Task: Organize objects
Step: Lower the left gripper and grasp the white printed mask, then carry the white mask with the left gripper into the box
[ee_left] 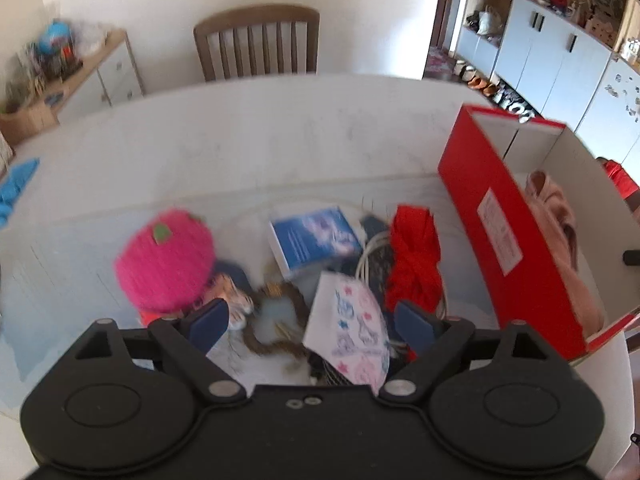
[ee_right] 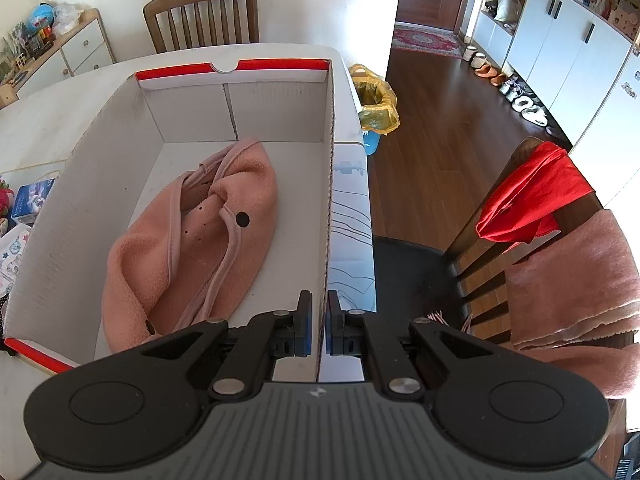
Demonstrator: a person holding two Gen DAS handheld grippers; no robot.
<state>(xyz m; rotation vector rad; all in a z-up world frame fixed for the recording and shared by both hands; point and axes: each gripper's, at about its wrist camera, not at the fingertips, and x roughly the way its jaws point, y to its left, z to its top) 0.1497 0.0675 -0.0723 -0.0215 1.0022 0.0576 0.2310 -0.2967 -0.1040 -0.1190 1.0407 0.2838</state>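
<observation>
So we've got the right gripper point(ee_right: 319, 322) clamped shut on the right wall of the red box point(ee_right: 329, 184), which looks like it's there to keep the box steady while stuff gets loaded. A pink bag point(ee_right: 192, 236) already lies inside. Our left gripper point(ee_left: 312, 322) hangs wide apart over the pile on the worktop point(ee_left: 240, 140), nothing pinched, a patterned paper fan point(ee_left: 352, 328) between its fingers looking like the next candidate.

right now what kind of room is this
Most likely a home dining area opening onto an entryway: a white table with a wooden dining chair behind it, white storage cabinets, and shoes lined up along the wood floor.
</observation>
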